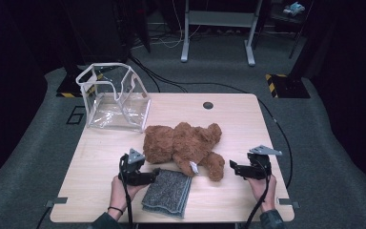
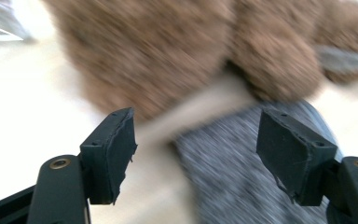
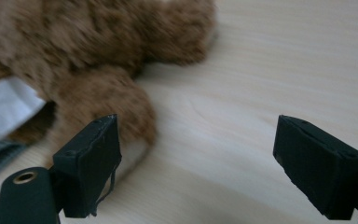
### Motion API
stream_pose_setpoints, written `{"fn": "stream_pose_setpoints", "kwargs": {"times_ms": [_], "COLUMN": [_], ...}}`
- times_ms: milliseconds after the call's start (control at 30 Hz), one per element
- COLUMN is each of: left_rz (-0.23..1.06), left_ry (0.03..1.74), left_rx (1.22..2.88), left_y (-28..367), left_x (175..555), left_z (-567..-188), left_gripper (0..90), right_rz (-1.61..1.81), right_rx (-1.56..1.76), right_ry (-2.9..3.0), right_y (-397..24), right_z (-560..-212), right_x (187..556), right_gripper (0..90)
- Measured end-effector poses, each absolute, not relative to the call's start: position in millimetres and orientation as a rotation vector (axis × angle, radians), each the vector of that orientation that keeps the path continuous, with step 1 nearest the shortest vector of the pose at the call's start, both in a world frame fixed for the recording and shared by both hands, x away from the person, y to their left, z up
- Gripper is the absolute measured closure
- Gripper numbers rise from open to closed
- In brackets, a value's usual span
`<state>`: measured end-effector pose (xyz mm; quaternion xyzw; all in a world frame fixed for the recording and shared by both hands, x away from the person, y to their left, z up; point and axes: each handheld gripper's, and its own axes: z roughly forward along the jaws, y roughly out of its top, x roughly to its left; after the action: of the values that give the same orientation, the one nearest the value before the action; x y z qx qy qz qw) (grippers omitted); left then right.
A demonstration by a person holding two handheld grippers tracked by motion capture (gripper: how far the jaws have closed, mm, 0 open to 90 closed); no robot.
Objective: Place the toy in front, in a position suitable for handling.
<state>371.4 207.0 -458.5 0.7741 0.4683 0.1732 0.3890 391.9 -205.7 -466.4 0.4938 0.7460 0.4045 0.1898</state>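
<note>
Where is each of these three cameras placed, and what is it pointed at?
High view: above the person's side, looking forward and down at the table; both forearms, left gripper and right gripper show.
Left gripper view: rides that gripper, facing the teddy bear and grey cloth; open jaws show.
Right gripper view: rides that gripper, facing the bear's paw; open jaws show.
Shared: all three see bear and cloth.

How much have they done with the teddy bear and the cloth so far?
Not much looks finished. The grey cloth lies folded on the table in front of the teddy bear, which lies flat. The left gripper is at the cloth's edge and the right gripper is beside the bear's leg, both with open jaws holding nothing. The clear bag stands open and empty.
</note>
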Motion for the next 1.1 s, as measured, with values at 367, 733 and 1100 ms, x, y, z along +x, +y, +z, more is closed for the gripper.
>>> {"fn": "stream_pose_setpoints", "kwargs": {"times_ms": [367, 733, 1100], "left_rz": [0.441, 0.382, 0.389], "left_ry": [1.183, 1.163, 1.153], "left_rx": [1.945, 1.921, 1.874], "left_y": [206, 204, 207], "left_x": [415, 428, 430], "left_z": [-456, -471, -470], "left_gripper": [17.6, 42.4, 61.6], "right_rz": [1.176, 1.136, 1.178], "right_rx": [1.264, 1.284, 1.221], "right_ry": [2.236, 2.347, 2.3], "right_y": [-138, -115, -109], "right_z": [-433, -451, -445], "right_x": [437, 459, 457], "right_gripper": [11.8, 52.8, 72.9]}}
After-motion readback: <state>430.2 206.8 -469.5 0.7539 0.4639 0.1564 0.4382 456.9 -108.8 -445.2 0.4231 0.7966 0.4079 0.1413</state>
